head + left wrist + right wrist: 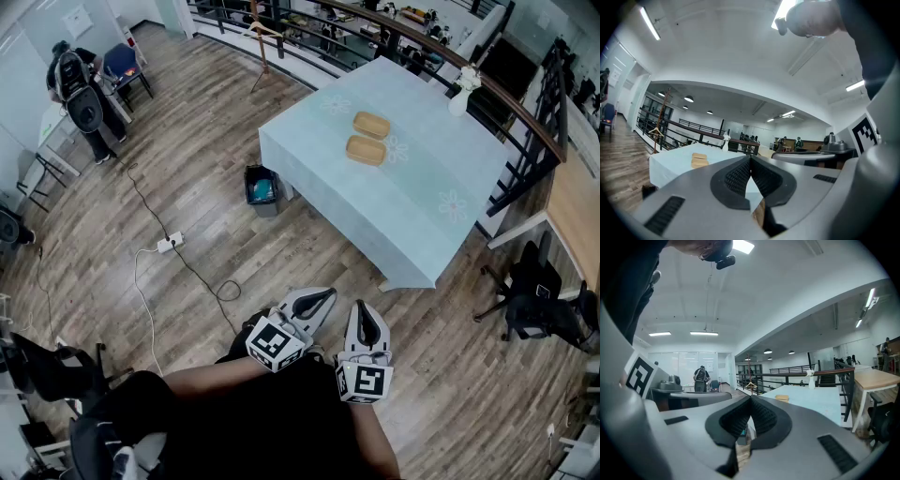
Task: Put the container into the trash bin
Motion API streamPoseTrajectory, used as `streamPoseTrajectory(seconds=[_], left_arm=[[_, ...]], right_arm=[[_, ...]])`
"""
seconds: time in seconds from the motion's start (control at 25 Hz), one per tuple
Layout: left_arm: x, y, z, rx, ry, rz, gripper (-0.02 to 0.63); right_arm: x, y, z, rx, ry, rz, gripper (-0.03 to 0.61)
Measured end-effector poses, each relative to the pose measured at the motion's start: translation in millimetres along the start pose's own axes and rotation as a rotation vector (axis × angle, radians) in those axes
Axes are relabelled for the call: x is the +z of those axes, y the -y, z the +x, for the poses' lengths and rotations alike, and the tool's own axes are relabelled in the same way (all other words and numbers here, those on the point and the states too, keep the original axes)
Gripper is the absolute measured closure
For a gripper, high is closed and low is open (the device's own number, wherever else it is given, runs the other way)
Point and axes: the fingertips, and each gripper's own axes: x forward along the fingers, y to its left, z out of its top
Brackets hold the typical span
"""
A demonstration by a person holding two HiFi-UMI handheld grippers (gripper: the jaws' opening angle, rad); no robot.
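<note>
Low in the head view, the left claw is held clenched, and the right claw is carried just beside it, likewise clenched. In each gripper view the ribbed pads are seen pressed together at the tips, with nothing gripped between them. Both claws are held roughly level, close to the person's body and well apart from the worktop, which is covered with a pale blue cloth.

On that cloth the near container and the far container, both flat and light brown, are laid side by side, almost touching. A white vase is stood at the far corner of the worktop. The trash bin, dark and with something teal inside, is set on the wooden floor against the left corner of the worktop. A power strip with a trailing cable is laid on the floor between the bin and the claws. Another person is seen at the far left.
</note>
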Motion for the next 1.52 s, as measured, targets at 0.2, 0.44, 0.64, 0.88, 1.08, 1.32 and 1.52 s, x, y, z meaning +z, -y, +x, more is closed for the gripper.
streamPoseTrajectory(seconds=[0.2, 0.44, 0.64, 0.88, 1.08, 1.32, 1.52], left_arm=[[-10.1, -16.5, 0.8, 0.034, -0.014, -0.007, 0.6], [-14.7, -27.3, 17.3, -0.008, -0.033, -0.029, 0.6], [-17.5, -47.5, 42.3, -0.06, -0.038, -0.049, 0.6], [-8.3, -103.5, 78.9, -0.074, -0.035, -0.082, 0.6], [11.7, -187.6, 109.6, -0.031, -0.025, -0.123, 0.6], [42.0, -275.8, 127.9, -0.026, -0.01, -0.14, 0.601], [54.0, -332.7, 139.9, -0.007, 0.008, -0.165, 0.601]], right_arm=[[-20.4, 14.6, -0.4, 0.009, -0.019, 0.088, 0.543], [-27.9, 24.1, 11.1, 0.01, -0.015, 0.16, 0.543], [-37.4, 23.3, 37.5, 0.006, -0.056, 0.151, 0.543], [-34.9, 30.8, 103.8, 0.029, -0.1, 0.117, 0.543], [-18.6, 32.4, 192.3, 0.062, -0.127, 0.068, 0.542], [1.4, 27.1, 290.2, 0.086, -0.162, 0.059, 0.543], [-2.7, 34.9, 344.6, 0.049, -0.202, 0.062, 0.542]])
